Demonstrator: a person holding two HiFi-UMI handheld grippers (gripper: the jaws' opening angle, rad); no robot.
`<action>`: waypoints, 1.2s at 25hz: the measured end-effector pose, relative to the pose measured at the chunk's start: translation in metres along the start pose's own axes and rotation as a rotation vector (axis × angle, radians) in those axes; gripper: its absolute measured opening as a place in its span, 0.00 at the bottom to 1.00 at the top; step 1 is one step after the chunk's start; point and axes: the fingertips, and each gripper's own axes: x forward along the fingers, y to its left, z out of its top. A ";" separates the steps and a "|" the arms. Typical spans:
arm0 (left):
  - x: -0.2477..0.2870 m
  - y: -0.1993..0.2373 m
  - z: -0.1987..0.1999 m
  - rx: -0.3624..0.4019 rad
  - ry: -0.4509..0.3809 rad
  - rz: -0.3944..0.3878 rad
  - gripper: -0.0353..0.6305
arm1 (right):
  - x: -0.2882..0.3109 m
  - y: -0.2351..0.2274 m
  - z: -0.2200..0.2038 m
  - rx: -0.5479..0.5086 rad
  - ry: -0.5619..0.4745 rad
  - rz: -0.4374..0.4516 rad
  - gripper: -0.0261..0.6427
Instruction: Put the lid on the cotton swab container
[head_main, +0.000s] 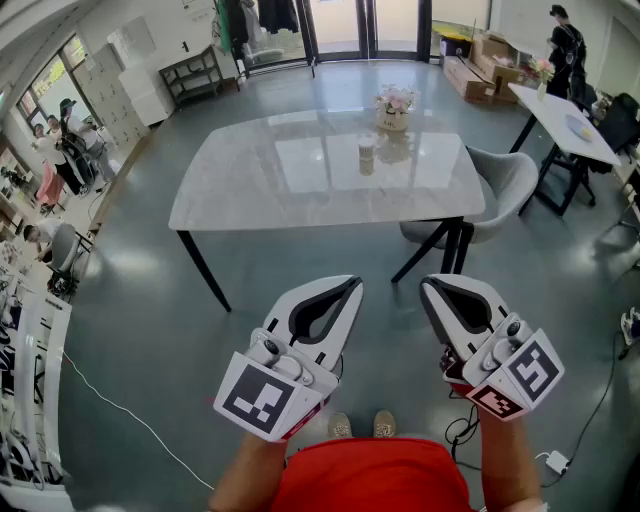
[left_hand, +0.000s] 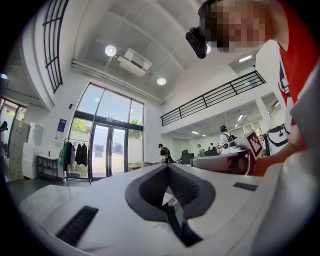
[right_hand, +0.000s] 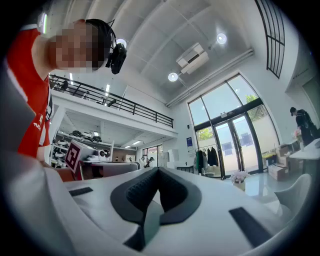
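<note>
The cotton swab container, a small pale cylinder, stands far off near the middle of the marble table. I cannot make out its lid separately at this distance. My left gripper and right gripper are held side by side close to my body, well short of the table, pointing toward it. Both are shut with nothing between the jaws. In the left gripper view the left gripper shows only its closed white jaws, and the right gripper looks the same in its own view.
A pot of flowers stands just behind the container. A grey chair sits at the table's right end. A white side table, cardboard boxes and a person are at the back right. A cable crosses the floor at the left.
</note>
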 end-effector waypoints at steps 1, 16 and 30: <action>0.000 -0.001 -0.001 -0.006 0.013 0.000 0.08 | 0.000 0.000 0.001 0.000 0.000 0.004 0.05; 0.018 -0.006 0.003 -0.001 -0.026 0.020 0.08 | -0.004 -0.016 0.001 0.047 -0.018 0.040 0.05; 0.062 -0.006 -0.016 -0.023 0.010 0.075 0.08 | -0.018 -0.060 0.000 0.040 -0.015 0.078 0.05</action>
